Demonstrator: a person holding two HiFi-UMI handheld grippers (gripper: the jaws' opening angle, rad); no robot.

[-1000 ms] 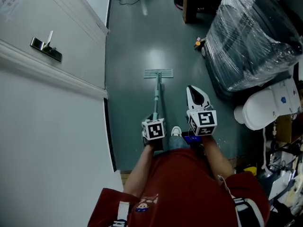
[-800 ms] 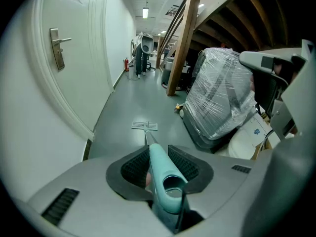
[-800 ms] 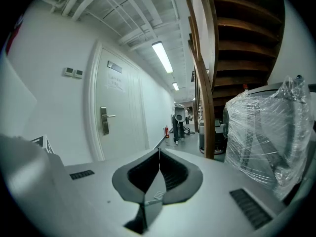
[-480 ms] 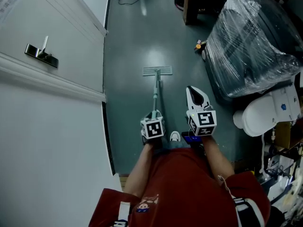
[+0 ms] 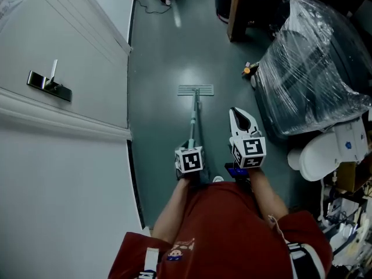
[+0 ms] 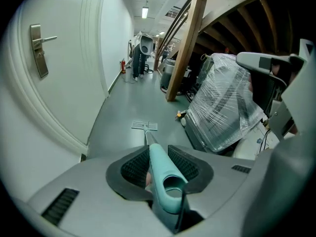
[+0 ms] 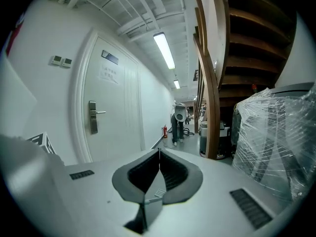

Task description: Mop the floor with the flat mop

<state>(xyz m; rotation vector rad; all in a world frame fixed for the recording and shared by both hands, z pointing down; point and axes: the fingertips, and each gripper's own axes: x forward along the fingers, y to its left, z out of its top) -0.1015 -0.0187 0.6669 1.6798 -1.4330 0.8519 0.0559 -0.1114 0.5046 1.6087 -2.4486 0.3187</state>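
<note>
The flat mop lies with its pale head (image 5: 196,90) flat on the grey-green floor (image 5: 163,68) ahead of me, its teal handle (image 5: 192,121) running back to my left gripper (image 5: 189,147). That gripper is shut on the mop handle (image 6: 160,171), whose hollow end sticks out between the dark pads (image 6: 133,167); the mop head (image 6: 144,126) shows small beyond it. To the right of the handle, my right gripper (image 5: 243,116) hovers apart from the mop. Its jaws meet in the right gripper view (image 7: 159,154) with nothing between them.
A white door (image 5: 52,57) with a metal lever handle (image 5: 47,83) fills the left. A plastic-wrapped dark bulk (image 5: 314,63) and a white appliance (image 5: 328,150) crowd the right. A wooden post (image 5: 237,10) stands ahead; a small orange thing (image 5: 249,70) lies beside the wrapped bulk.
The mop head and both grippers keep nearly the same spots in the picture while the door handle and the wrapped bulk shift slightly, so my view has moved a little.
</note>
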